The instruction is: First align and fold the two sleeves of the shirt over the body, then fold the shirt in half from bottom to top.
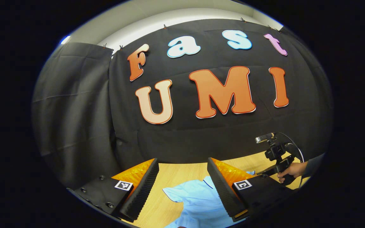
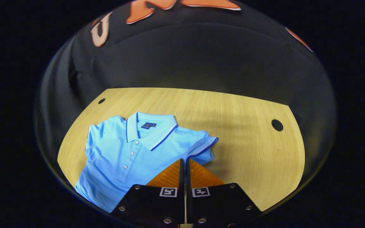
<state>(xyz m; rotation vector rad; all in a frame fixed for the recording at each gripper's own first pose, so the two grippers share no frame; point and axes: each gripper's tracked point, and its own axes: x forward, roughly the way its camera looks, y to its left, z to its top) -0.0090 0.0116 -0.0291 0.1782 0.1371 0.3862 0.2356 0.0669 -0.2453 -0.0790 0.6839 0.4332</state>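
A light blue polo shirt lies face up on the left half of a pale wood worktop in the right gripper view, its collar turned toward the black cloth wall at the back. The collar is edged with a thin dark stripe, a small dark label sits inside the neck, and a row of pale buttons runs down the placket. The sleeve on the left of that view looks tucked in along the body, though how far cannot be told; the sleeve on the right, trimmed with the same dark stripe, rises in a fold toward the right claw. That claw is clenched, its two fingers pressed together at the sleeve's hem, with cloth apparently pinched between them. Two round holes pierce the worktop, one near each far corner. In the left gripper view, the left claw is released, fingers spread wide above part of the blue shirt lying below and between them. Farther right in that view, a hand grips the handle of the other device.
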